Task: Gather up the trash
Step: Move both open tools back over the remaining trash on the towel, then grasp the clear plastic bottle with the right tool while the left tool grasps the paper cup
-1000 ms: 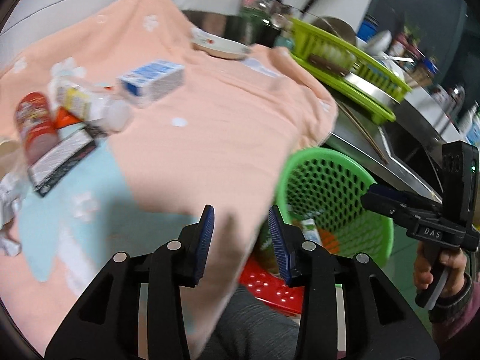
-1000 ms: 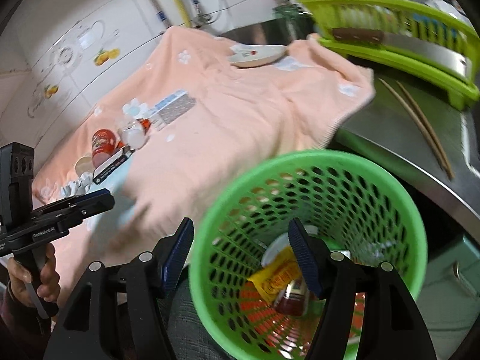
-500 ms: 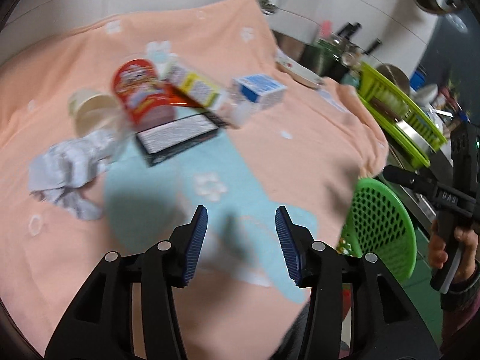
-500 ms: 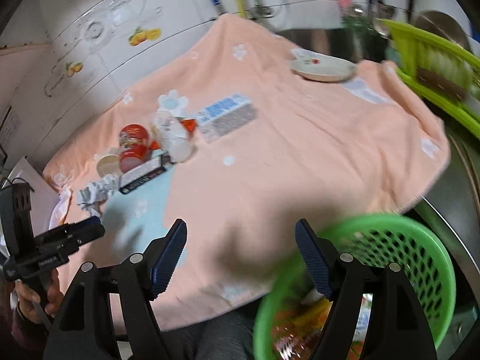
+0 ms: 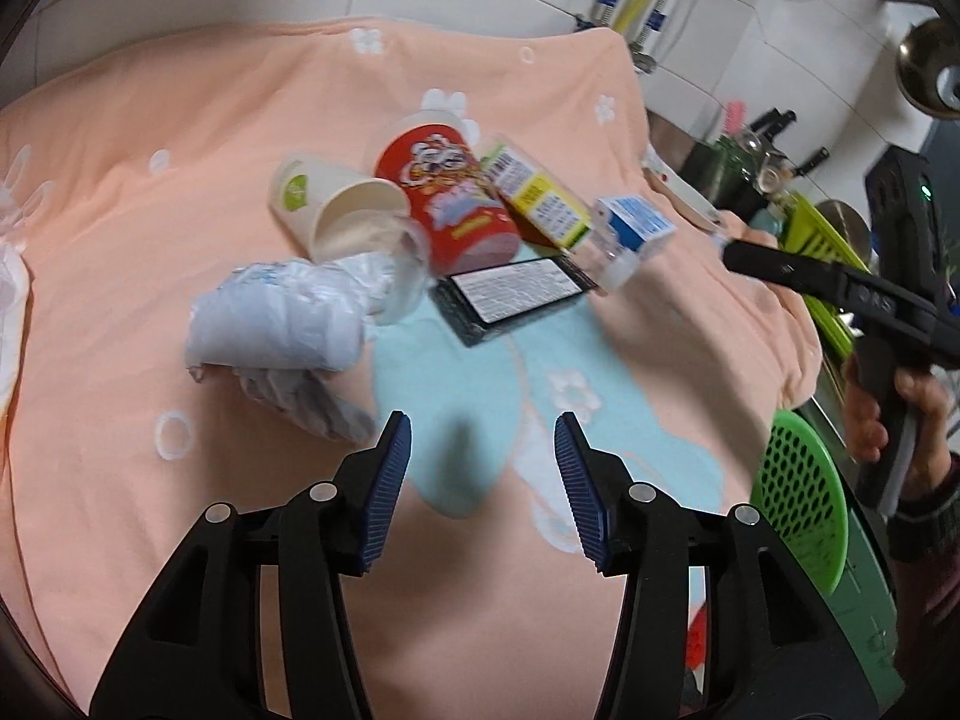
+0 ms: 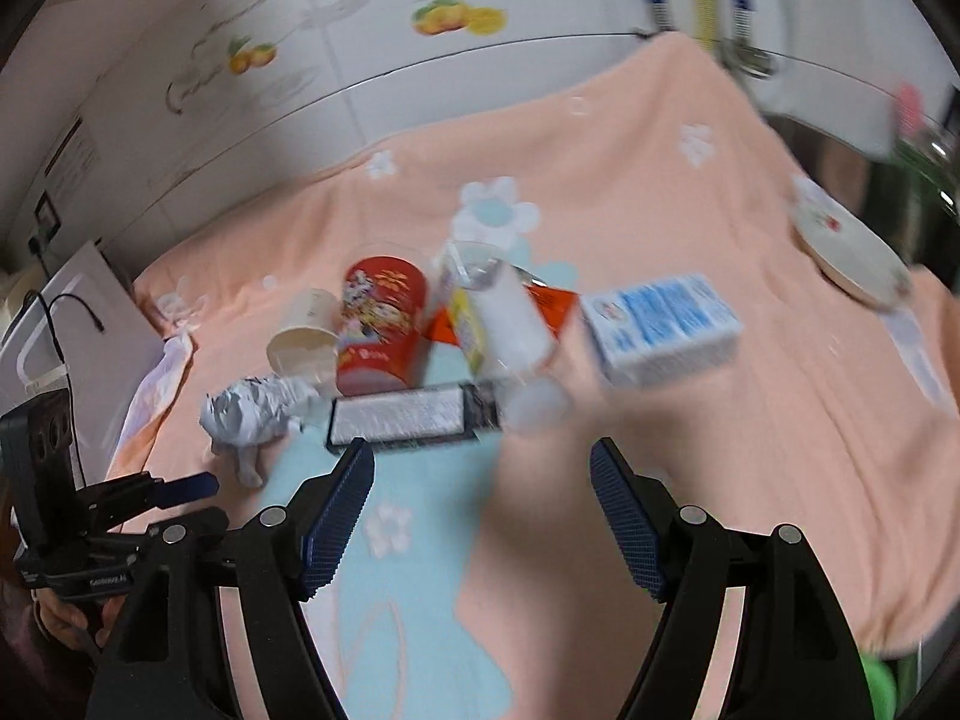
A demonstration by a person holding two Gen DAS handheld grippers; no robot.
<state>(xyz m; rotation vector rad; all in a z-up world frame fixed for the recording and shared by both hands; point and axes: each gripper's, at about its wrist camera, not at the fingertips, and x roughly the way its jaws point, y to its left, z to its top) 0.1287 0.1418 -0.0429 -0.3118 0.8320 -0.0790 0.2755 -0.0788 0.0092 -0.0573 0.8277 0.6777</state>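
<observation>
A heap of trash lies on the peach towel (image 5: 180, 180): a crumpled white wrapper (image 5: 282, 324), a tipped paper cup (image 5: 336, 210), a red snack tub (image 5: 447, 192), a yellow-labelled bottle (image 5: 540, 198), a flat black packet (image 5: 516, 297) and a blue-white carton (image 5: 639, 225). My left gripper (image 5: 483, 480) is open and empty, just short of the wrapper. My right gripper (image 6: 483, 516) is open and empty, in front of the black packet (image 6: 414, 417). The green basket (image 5: 798, 510) stands at the right, below the table edge.
A white dish (image 6: 852, 252) sits at the towel's far right. Tiled wall with pipes runs behind. A green dish rack (image 5: 822, 228) and kitchen tools stand at the right. A white bag (image 6: 159, 378) lies at the towel's left edge.
Both grippers have swung left, away from the green basket and toward the trash heap. The heap is now closer and centred in both views.
</observation>
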